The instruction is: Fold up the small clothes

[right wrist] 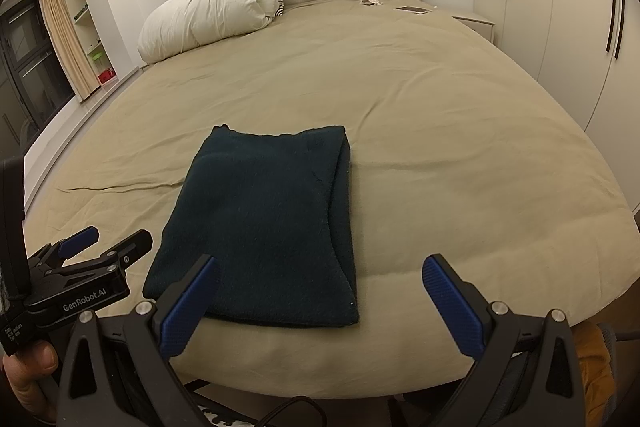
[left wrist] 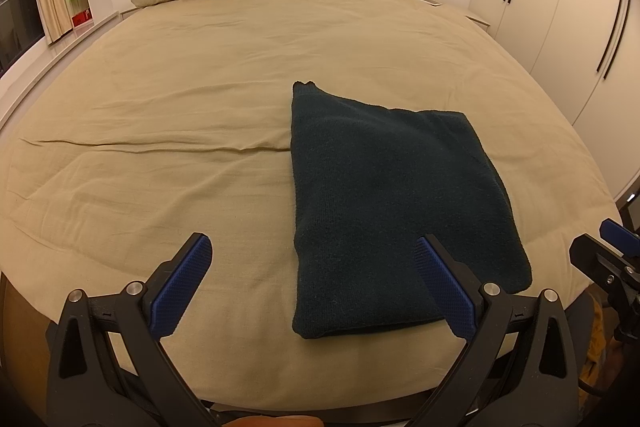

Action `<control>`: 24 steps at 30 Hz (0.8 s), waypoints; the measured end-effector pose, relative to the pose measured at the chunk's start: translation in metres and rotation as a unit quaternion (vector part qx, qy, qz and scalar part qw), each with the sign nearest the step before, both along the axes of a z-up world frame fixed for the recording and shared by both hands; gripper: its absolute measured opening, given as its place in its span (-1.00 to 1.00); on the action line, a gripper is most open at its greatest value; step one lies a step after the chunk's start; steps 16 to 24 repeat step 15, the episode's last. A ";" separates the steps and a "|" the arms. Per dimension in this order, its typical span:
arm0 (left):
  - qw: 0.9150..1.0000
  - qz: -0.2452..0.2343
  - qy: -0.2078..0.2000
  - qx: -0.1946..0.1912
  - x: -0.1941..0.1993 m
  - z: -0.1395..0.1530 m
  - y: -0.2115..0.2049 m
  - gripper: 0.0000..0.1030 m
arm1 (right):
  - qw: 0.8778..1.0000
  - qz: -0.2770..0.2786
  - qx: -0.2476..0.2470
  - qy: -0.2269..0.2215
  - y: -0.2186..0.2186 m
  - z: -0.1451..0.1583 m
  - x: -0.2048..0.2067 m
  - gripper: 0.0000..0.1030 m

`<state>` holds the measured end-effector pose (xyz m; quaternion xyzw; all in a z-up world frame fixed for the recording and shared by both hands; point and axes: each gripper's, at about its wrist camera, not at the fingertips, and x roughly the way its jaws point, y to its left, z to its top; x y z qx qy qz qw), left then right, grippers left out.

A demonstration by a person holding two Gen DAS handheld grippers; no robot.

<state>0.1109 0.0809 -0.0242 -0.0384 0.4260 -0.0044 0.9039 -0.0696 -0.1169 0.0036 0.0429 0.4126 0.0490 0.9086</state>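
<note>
Folded dark garment on the bed

The dark garment (left wrist: 384,195) lay folded near the bed's (left wrist: 180,87) front edge; left gripper (left wrist: 312,279) and right gripper (right wrist: 320,299) hovered above, jaws released and empty.

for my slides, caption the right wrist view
Open right gripper hovers over a folded dark green garment on the tan bed.

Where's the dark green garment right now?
The dark green garment lies folded flat on the bed near its foot edge, just ahead of both open grippers, far from the rolled white duvet at the headboard.
</note>
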 end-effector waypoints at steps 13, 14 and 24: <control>1.000 -0.003 0.002 -0.003 -0.005 -0.003 0.004 1.00 | 1.000 0.000 0.003 0.003 0.003 -0.002 -0.005 1.00; 1.000 -0.003 0.002 -0.002 -0.004 -0.003 0.005 1.00 | 1.000 0.000 0.003 0.003 0.001 -0.003 -0.004 1.00; 1.000 -0.004 0.002 -0.002 -0.004 -0.003 0.005 1.00 | 1.000 0.000 0.004 0.004 0.003 -0.003 -0.006 1.00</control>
